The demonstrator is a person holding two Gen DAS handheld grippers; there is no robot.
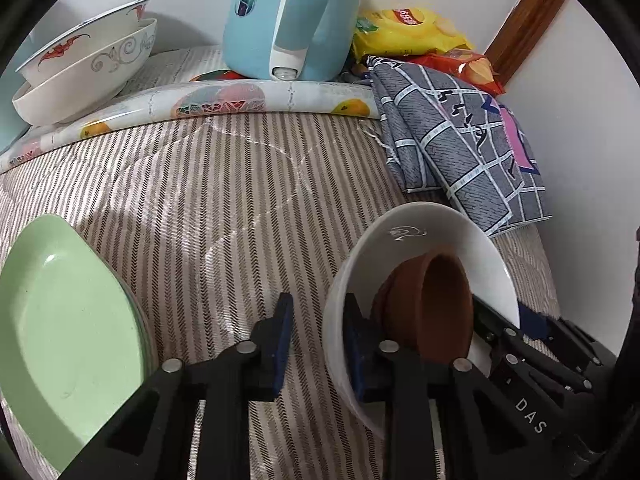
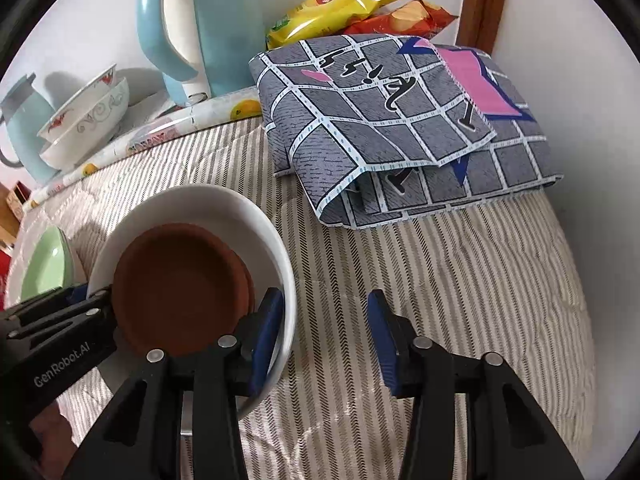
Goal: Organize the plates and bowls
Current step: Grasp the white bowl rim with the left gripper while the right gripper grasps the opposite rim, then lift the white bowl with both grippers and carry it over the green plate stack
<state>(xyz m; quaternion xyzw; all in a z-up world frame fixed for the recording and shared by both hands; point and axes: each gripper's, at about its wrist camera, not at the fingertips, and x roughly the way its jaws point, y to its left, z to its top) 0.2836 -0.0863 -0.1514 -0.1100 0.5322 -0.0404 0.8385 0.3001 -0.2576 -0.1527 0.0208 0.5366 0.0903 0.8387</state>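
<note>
A white bowl (image 1: pixel 404 236) (image 2: pixel 224 208) stands on the striped cloth, with two stacked brown dishes (image 1: pixel 432 308) (image 2: pixel 180 292) tilted inside it. My left gripper (image 1: pixel 320 344) straddles the bowl's near-left wall, one pad inside and one outside, with a gap showing at the outer pad. My right gripper (image 2: pixel 324 340) straddles the opposite wall in the same way, its outer pad clear of the bowl. Each gripper also shows at the bowl's rim in the other view. Green plates (image 1: pixel 72 340) lie stacked at the left. Two nested white bowls with red and grey patterns (image 1: pixel 84 64) sit at the back left.
A light blue kettle (image 1: pixel 288 20) stands at the back on a fruit-print mat (image 1: pixel 240 100). Snack bags (image 1: pixel 408 28) and a folded grey checked cloth (image 1: pixel 460 144) lie at the back right by the wall. A pale blue jug (image 2: pixel 24 128) stands at the far left.
</note>
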